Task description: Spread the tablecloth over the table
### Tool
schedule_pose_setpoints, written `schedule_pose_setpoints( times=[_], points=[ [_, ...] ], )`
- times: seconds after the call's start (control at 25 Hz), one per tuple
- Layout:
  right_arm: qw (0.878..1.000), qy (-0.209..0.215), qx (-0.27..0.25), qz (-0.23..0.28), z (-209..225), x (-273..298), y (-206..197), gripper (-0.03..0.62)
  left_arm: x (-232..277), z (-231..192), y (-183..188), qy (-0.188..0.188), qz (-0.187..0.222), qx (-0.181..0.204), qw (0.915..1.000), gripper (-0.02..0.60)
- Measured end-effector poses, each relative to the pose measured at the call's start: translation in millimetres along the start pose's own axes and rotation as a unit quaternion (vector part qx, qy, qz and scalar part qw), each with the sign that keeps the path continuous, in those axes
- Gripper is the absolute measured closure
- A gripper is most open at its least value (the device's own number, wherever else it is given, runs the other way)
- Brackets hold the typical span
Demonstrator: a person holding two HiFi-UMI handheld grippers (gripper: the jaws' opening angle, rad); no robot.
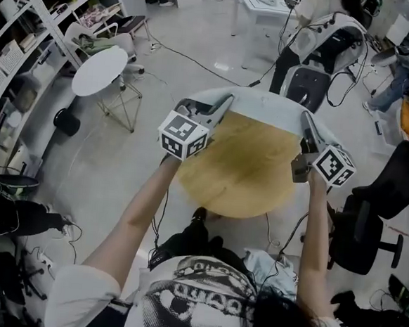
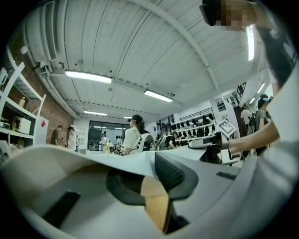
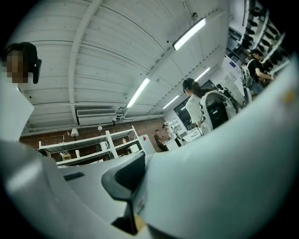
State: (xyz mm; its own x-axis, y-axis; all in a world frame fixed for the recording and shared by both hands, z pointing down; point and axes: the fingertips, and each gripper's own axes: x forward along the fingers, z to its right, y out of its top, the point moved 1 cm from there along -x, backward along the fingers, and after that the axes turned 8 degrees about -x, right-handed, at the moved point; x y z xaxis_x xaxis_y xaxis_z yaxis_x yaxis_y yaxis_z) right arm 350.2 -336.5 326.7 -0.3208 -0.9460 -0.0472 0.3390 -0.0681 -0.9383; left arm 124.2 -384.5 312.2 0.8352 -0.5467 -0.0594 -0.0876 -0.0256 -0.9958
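Left gripper (image 1: 225,103): jaws closed narrowly on one edge of the tablecloth (image 1: 266,102). Right gripper (image 1: 305,120): jaws likewise clamped on the cloth's edge. Tablecloth: pale, stretched between both grippers, lying across the far rim of the round wooden table (image 1: 242,175).

Your left gripper (image 2: 149,181) is clamped on the tablecloth (image 2: 131,161) edge. The cloth stretches ahead and rightward to your right gripper (image 2: 198,144). The wooden desk (image 2: 156,210) shows just beneath the jaws.
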Motion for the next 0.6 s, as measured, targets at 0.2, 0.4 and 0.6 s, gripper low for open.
schedule_pose_setpoints(
  times=[0.2, 0.4, 0.6],
  points=[
    [0.998, 0.009, 0.053, -0.017, -13.3, -36.0, -47.5, 0.537, -43.4, 24.1, -42.3, 0.022, -0.017, -0.049, 0.9984, 0.517],
    [0.992, -0.003, 0.119, -0.041, -22.0, -73.3, -105.4, 0.543, -85.8, 46.0, -94.5, 0.048, -0.043, -0.123, 0.9903, 0.517],
    [0.982, -0.008, 0.179, -0.062, -34.5, -104.7, -157.1, 0.548, -125.1, 63.8, -140.0, 0.070, -0.066, -0.181, 0.9787, 0.517]
  ],
)
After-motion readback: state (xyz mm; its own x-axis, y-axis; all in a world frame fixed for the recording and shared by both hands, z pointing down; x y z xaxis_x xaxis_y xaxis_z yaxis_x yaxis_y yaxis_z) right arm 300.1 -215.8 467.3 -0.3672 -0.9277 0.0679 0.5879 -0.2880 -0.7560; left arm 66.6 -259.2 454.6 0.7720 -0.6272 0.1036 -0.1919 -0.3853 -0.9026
